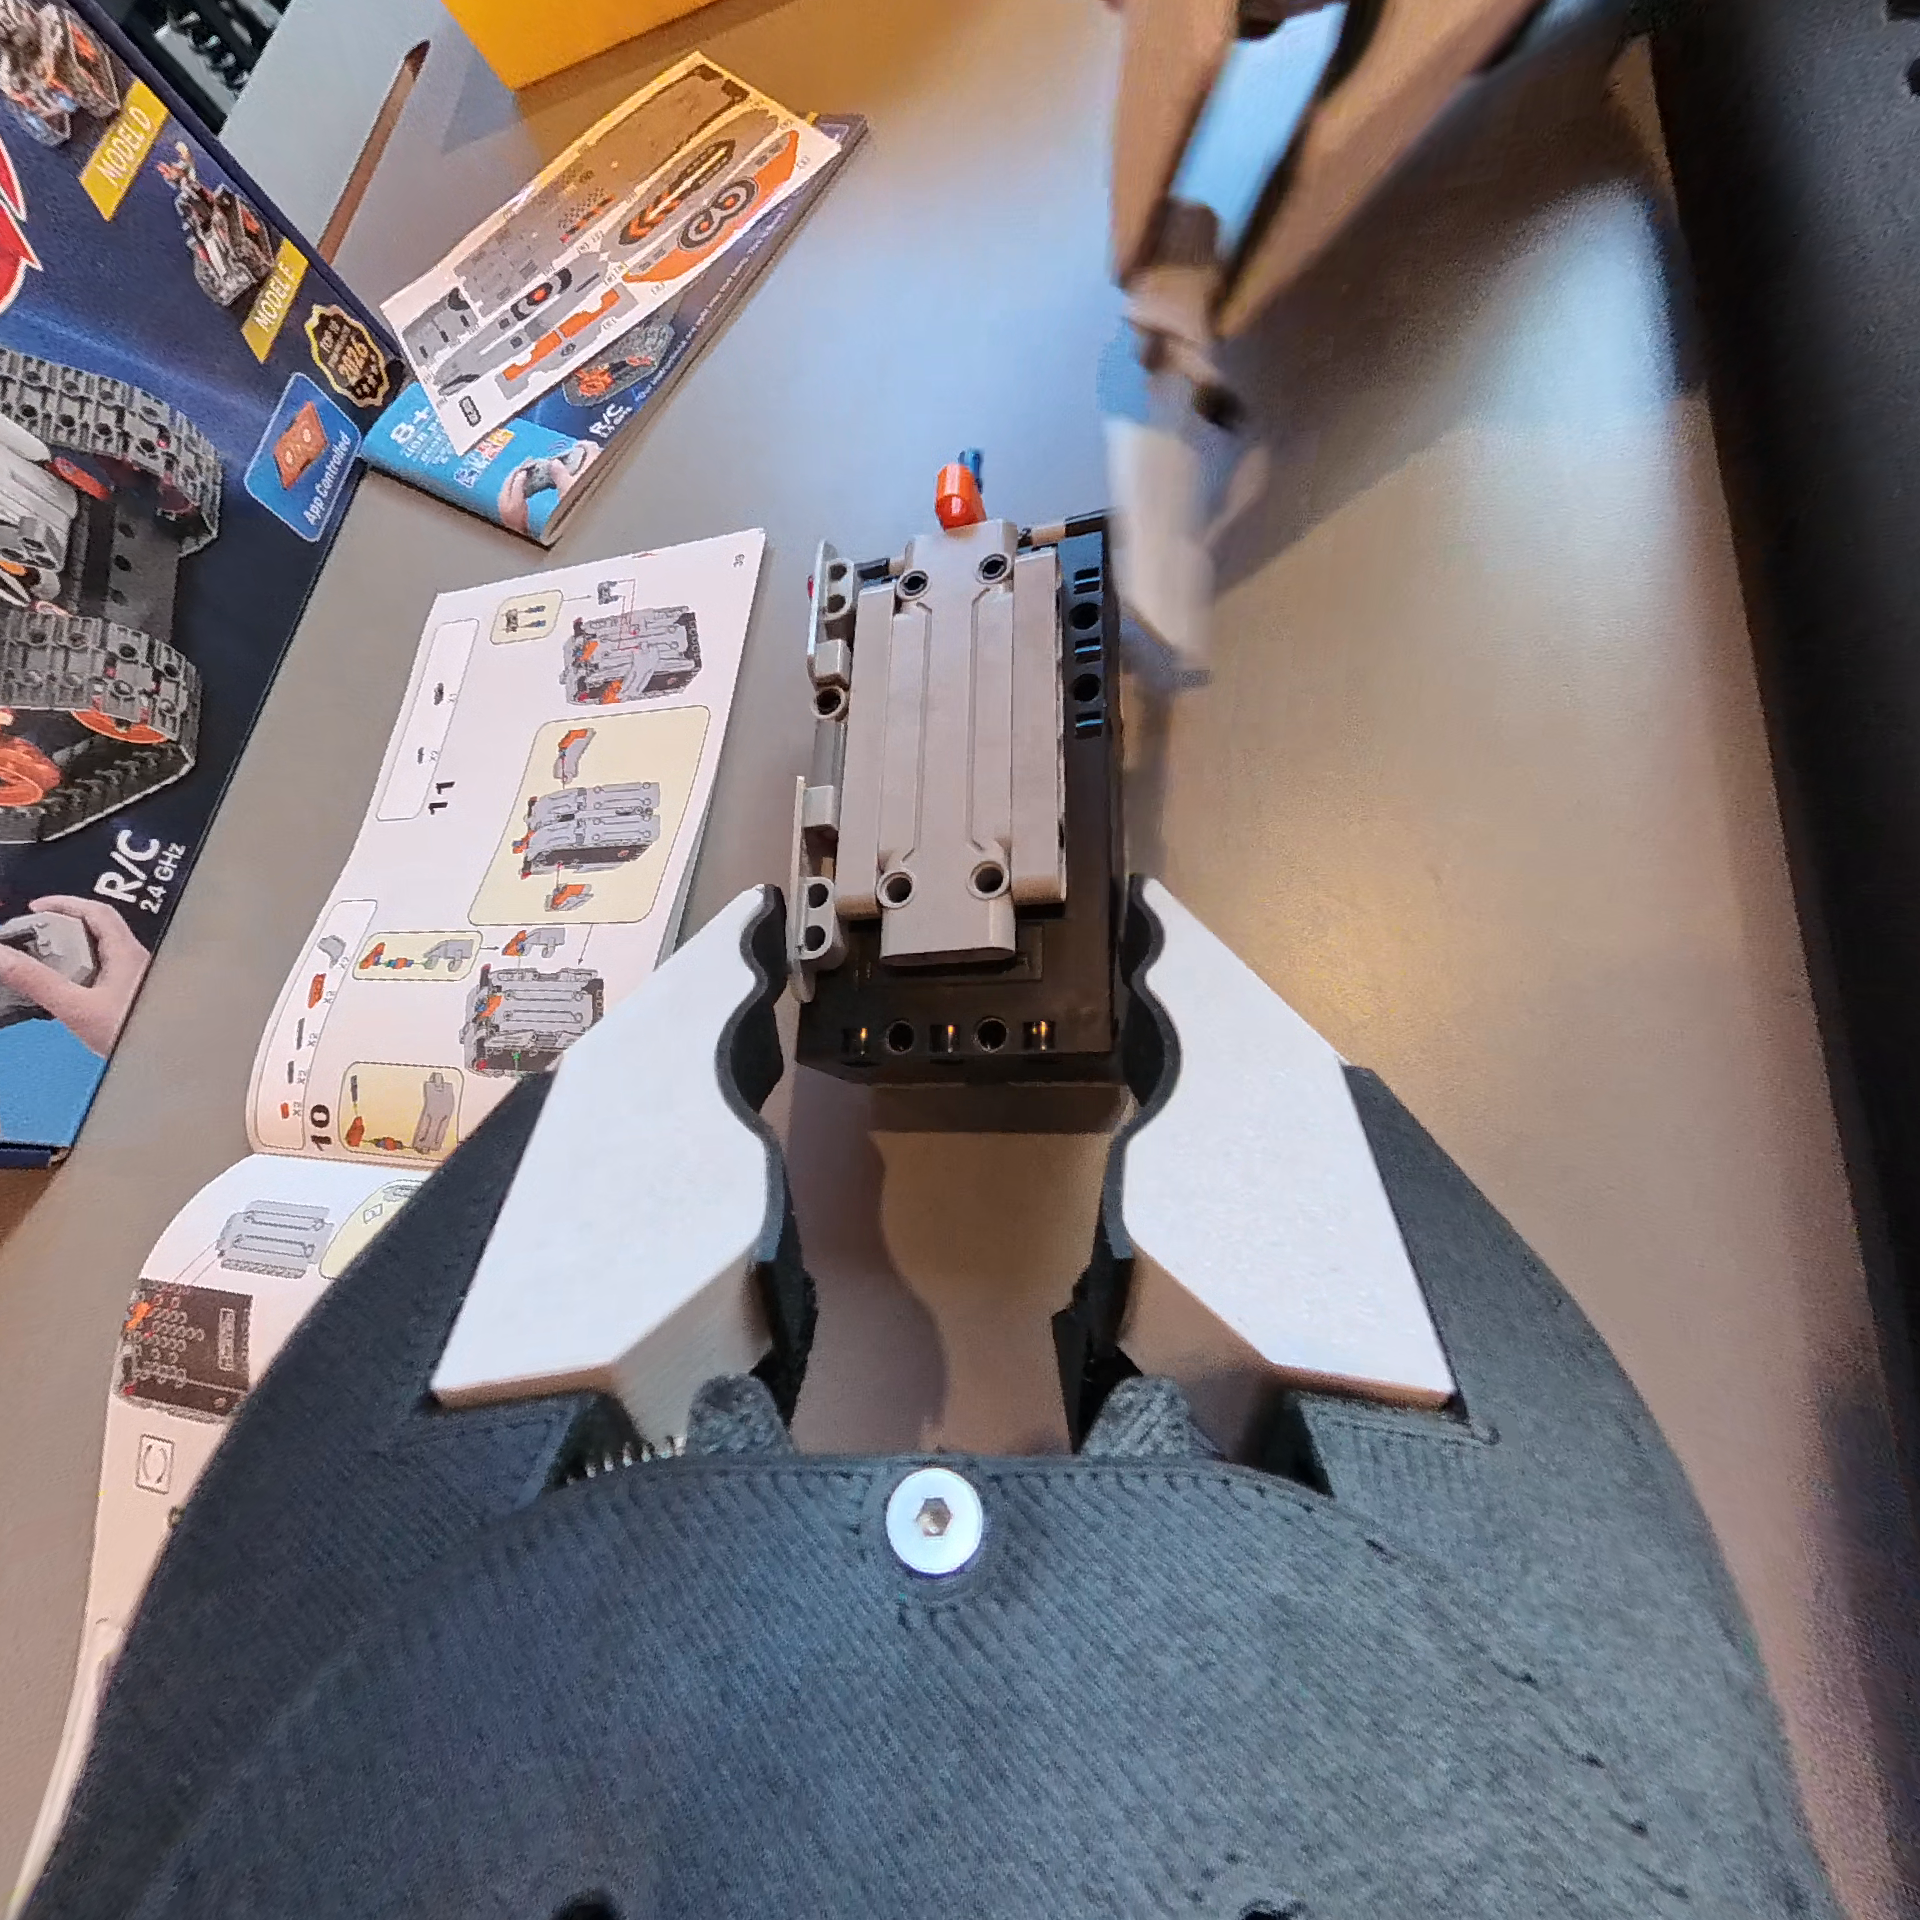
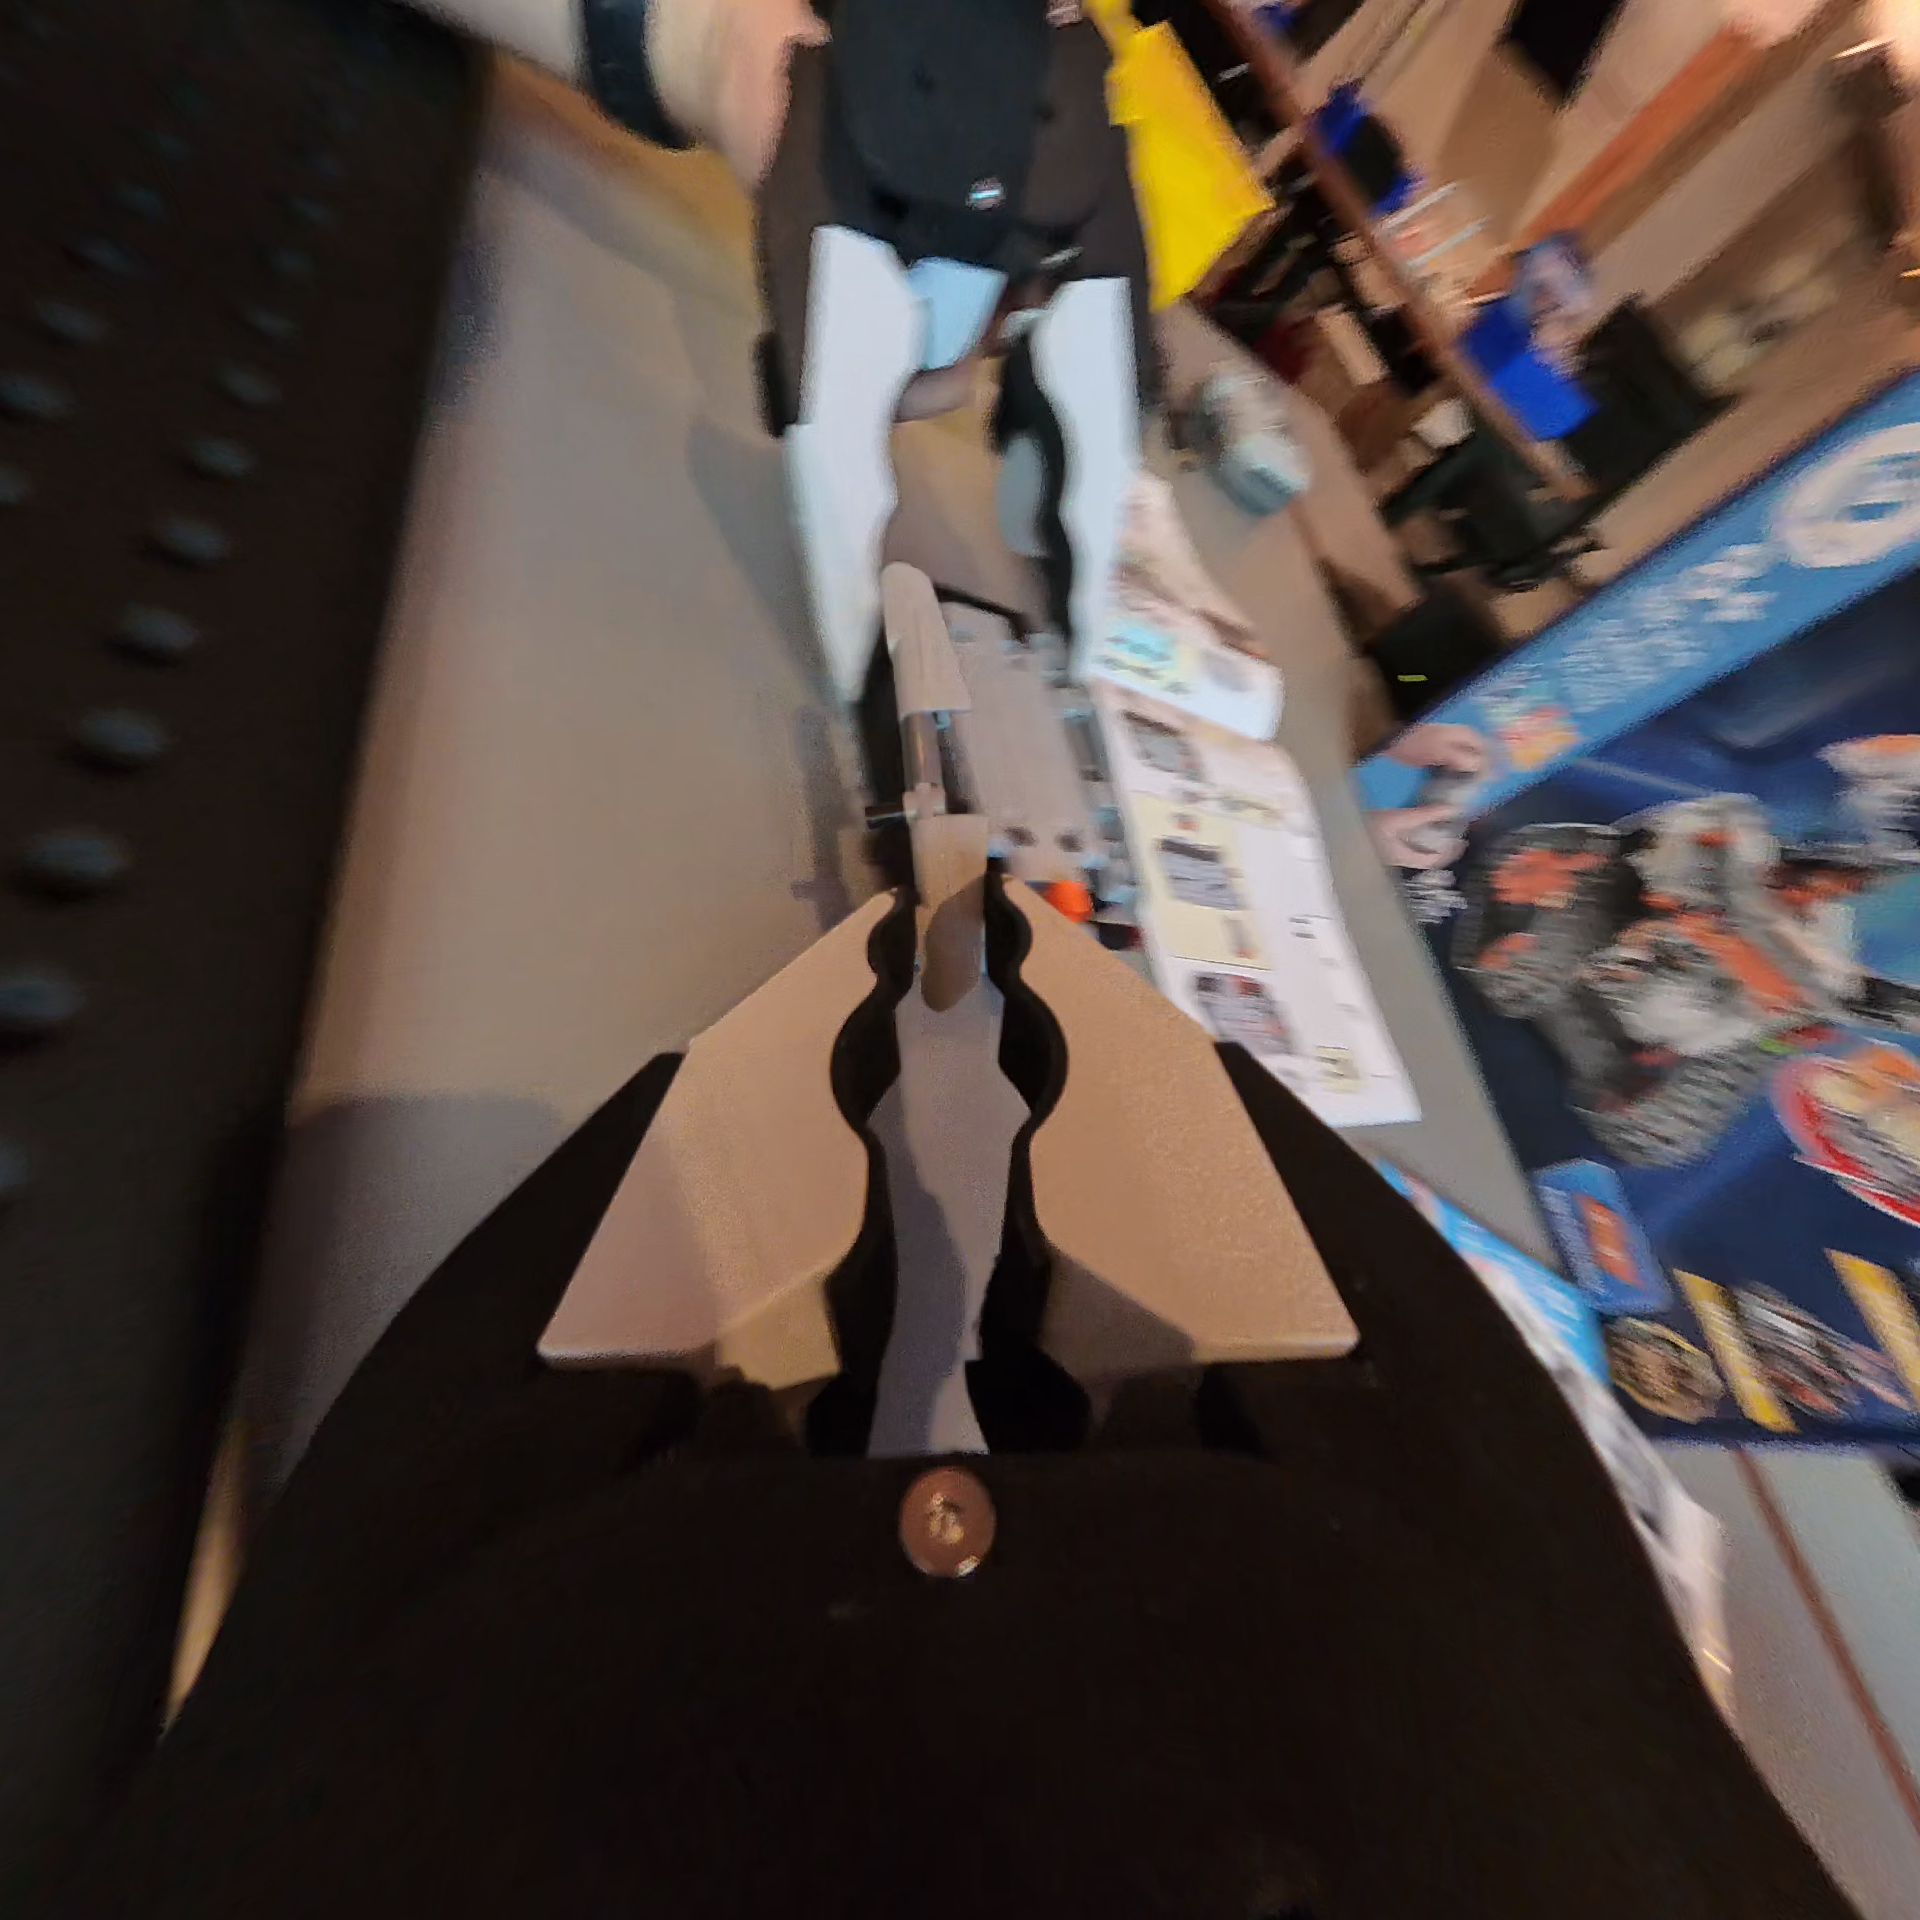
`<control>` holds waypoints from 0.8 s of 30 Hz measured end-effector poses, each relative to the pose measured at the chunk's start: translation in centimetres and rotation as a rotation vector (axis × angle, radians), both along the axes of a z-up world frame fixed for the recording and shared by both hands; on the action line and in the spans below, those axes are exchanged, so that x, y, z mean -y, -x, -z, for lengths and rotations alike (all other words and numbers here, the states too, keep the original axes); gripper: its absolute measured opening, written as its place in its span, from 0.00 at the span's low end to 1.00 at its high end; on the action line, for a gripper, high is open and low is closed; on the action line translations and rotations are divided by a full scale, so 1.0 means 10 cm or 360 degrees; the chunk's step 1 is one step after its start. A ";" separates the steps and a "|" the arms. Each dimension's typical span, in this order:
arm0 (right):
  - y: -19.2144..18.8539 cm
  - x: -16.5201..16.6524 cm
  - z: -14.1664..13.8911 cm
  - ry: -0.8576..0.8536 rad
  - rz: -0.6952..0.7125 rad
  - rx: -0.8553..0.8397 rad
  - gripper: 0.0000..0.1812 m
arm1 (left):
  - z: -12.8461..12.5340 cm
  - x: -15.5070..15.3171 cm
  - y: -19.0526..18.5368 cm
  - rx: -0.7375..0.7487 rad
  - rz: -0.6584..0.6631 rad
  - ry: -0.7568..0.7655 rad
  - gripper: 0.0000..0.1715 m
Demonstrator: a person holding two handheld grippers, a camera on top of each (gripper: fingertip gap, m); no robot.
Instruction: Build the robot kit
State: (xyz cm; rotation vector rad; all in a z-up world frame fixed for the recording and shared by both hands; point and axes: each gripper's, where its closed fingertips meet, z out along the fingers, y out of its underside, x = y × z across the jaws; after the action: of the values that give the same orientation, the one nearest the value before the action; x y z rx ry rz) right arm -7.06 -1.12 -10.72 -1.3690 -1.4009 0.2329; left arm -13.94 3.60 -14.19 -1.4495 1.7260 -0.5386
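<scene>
My left gripper [image 1: 951,935] is shut on the near end of a black and grey brick assembly [image 1: 956,727] that rests on the grey table [image 1: 1403,935]. An orange pin [image 1: 958,499] sticks out of its far end. My right gripper [image 2: 951,904] is shut on a slim grey brick piece [image 2: 940,831] and holds it beside the far end of the assembly [image 2: 1023,727]. That view is blurred. The right gripper shows as a blur in the left wrist view [image 1: 1164,582], close to the assembly's far right corner. The left gripper shows beyond the assembly in the right wrist view [image 2: 966,582].
An open instruction booklet [image 1: 540,810] lies left of the assembly, and the blue toy box [image 1: 135,623] lies beyond it. A sticker sheet [image 1: 623,239] rests on a closed booklet farther back. A black studded mat [image 1: 1818,623] runs along the right side. A yellow object [image 1: 561,31] sits at the far edge. Tip to tip, the grippers are about 10 centimeters apart.
</scene>
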 end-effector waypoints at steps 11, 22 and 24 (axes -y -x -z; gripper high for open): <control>-0.20 -0.36 -0.22 -0.0306 0.0265 -0.0121 0.06 | -0.50 0.01 0.11 0.0329 -0.0031 0.0444 0.33; 0.10 -0.37 -0.04 -0.0258 0.0144 -0.0019 0.06 | -0.50 0.04 -0.07 0.0321 -0.0051 0.0779 0.24; 0.18 -0.36 -0.04 -0.0252 0.0100 -0.0033 0.06 | -0.53 0.10 -0.10 0.0330 -0.0009 0.0794 0.23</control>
State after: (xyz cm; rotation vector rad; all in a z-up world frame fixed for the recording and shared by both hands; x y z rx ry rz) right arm -8.86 2.51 -10.33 -1.2741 -1.3277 0.0925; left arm -12.96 2.65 -8.90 -1.6623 1.4824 -1.1353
